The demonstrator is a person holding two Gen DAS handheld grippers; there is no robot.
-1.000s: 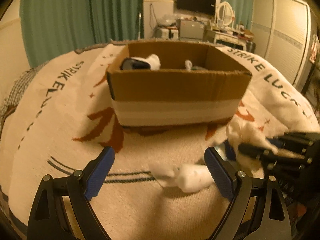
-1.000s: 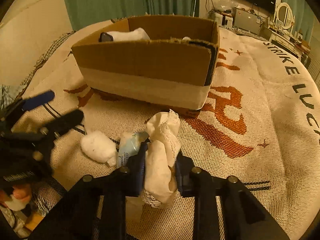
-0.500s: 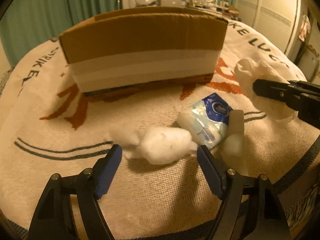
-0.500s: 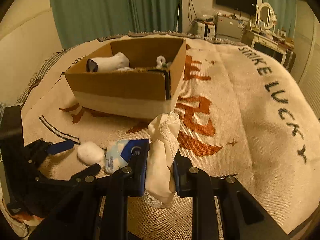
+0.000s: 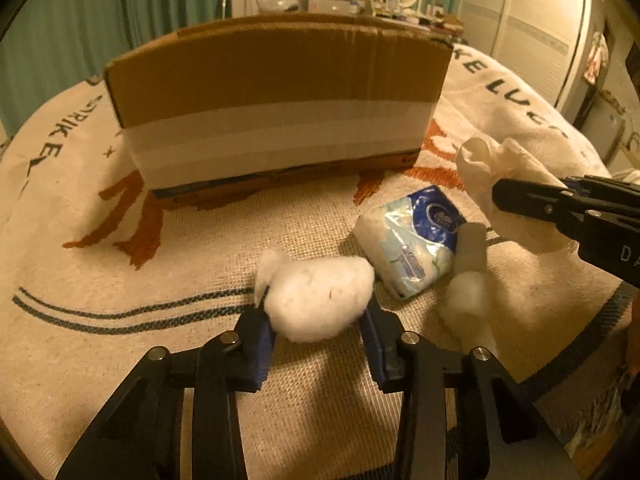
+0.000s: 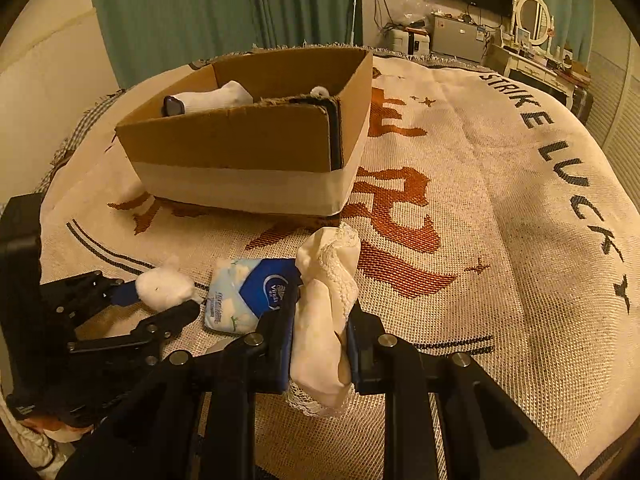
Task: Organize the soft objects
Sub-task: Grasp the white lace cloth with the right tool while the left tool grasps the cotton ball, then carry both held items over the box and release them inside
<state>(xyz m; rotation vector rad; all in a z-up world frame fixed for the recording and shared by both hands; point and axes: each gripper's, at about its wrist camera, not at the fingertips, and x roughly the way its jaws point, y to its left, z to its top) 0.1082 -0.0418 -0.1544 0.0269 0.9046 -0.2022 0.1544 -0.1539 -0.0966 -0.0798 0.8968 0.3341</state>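
My left gripper (image 5: 318,326) is shut on a white cotton wad (image 5: 318,302) that rests on the blanket; it also shows in the right wrist view (image 6: 162,289). My right gripper (image 6: 320,330) is shut on a cream lace cloth (image 6: 326,304) and holds it above the blanket; the cloth also shows in the left wrist view (image 5: 508,184). A blue and white tissue pack (image 5: 412,236) lies between them, with a second white wad (image 5: 468,284) beside it. The open cardboard box (image 6: 256,140) stands behind and holds a white sock (image 6: 212,98).
A cream woven blanket (image 6: 500,208) with orange characters and dark letters covers the surface. Green curtains, a TV and a dresser stand at the back of the room. The blanket's edge drops off close in front of both grippers.
My left gripper has moved forward and closed on the cotton wad. My right gripper has risen a little with the lace cloth still in it.
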